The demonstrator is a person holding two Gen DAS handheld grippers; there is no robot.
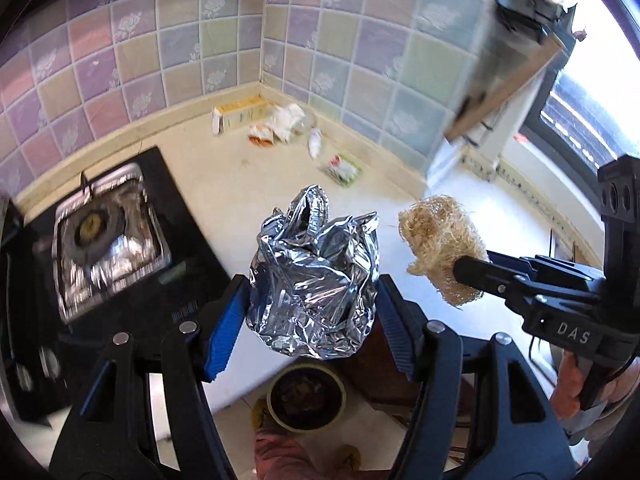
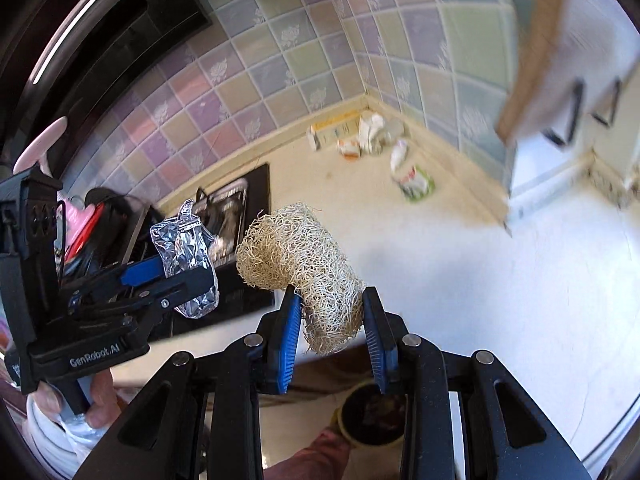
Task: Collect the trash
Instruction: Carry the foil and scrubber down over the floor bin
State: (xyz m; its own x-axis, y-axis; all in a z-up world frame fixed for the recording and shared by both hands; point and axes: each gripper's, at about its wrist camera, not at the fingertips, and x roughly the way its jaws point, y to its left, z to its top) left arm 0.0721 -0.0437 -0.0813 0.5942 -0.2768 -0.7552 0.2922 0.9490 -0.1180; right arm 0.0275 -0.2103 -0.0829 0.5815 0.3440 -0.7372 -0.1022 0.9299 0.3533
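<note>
My left gripper [image 1: 314, 300] is shut on a crumpled ball of silver foil [image 1: 314, 276], held in the air above the counter's front edge. My right gripper [image 2: 330, 308] is shut on a tan loofah scrubber [image 2: 304, 256], which sticks out past its blue pads [image 2: 290, 332]. Each gripper shows in the other's view: the loofah [image 1: 440, 240] to the right of the foil, the foil [image 2: 186, 252] to the left of the loofah. Below both, on the floor, stands a round bin [image 1: 306, 398] with dark contents. More trash [image 1: 280, 122] lies in the counter's far corner.
A gas stove lined with foil [image 1: 108, 240] sits at the left of the pale countertop [image 1: 224, 168]. Tiled walls meet behind the corner litter: a yellow carton [image 1: 240, 114], white wrappers, a green packet [image 1: 344, 170]. A cabinet door [image 1: 504, 92] hangs at upper right. A hand [image 2: 100, 400] holds the left gripper.
</note>
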